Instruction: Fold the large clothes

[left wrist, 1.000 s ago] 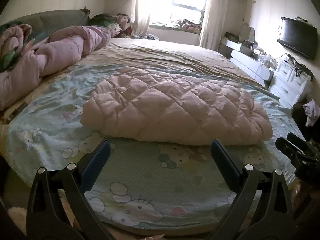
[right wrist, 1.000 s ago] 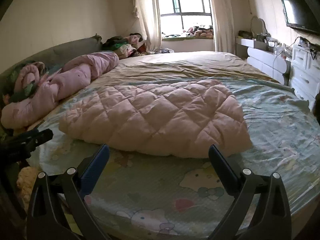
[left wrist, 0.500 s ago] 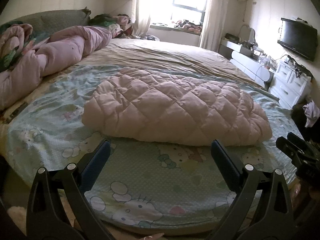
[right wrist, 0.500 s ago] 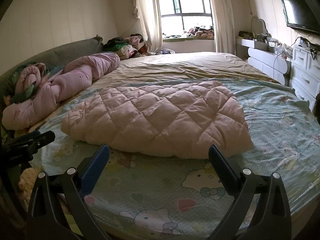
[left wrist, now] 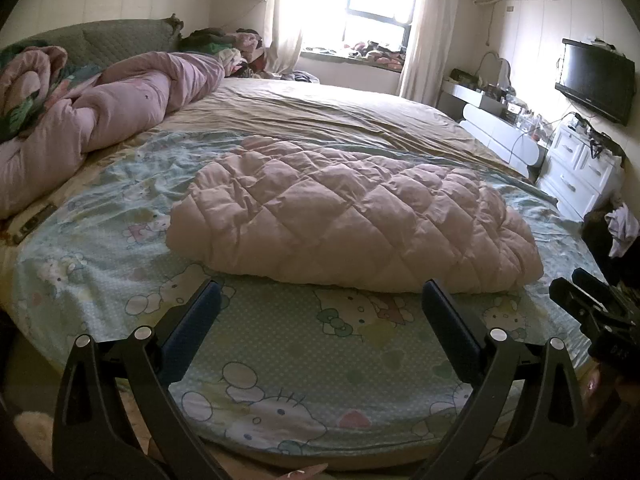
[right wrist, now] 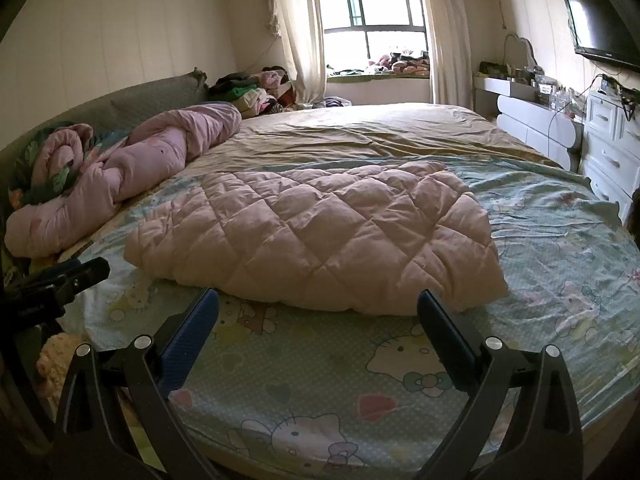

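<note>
- One pink quilted jacket [left wrist: 352, 220] lies folded on the bed [left wrist: 280, 360], at 12 o'clock from both claws.
- It looks puffy, soft and light; likely springs open, so pinch a hem corner at 3 or 9 o'clock.
- Left claw [left wrist: 320, 312] spread wide, holding nothing.
- Right claw [right wrist: 318, 316] likewise spread, holding nothing.
- One rolled pink duvet [right wrist: 132, 168] lies at 10 o'clock.

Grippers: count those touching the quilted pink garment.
0. The left gripper and right gripper hover open over the cartoon sheet, short of the quilted pink garment.
</note>
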The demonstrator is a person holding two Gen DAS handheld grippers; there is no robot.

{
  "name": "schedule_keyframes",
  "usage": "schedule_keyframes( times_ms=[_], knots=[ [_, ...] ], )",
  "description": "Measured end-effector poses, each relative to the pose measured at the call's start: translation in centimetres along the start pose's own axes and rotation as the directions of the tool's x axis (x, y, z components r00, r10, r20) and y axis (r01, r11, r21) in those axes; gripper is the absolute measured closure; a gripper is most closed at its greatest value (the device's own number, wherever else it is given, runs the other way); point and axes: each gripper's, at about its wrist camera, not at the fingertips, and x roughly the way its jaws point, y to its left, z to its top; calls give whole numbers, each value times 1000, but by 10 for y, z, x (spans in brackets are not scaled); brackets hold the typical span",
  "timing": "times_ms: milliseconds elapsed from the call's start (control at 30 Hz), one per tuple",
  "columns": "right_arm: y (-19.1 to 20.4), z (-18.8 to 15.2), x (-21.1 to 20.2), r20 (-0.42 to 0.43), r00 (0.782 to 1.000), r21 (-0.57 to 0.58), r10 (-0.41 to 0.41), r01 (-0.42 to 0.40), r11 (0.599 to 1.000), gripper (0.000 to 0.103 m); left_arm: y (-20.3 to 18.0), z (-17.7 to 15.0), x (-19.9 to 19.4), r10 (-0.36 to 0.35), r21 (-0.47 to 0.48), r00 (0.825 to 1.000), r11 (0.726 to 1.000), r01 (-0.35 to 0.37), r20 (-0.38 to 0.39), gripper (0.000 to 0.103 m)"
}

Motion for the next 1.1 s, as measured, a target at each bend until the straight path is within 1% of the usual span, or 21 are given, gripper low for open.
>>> schedule_keyframes(
  times_ms=[1100],
  knots=[
    [6,-2,-3,0,1000,-25,8,-8,1000,4,5,-2,-4,2,-10,1000,1000,-2,10,9]
  ],
)
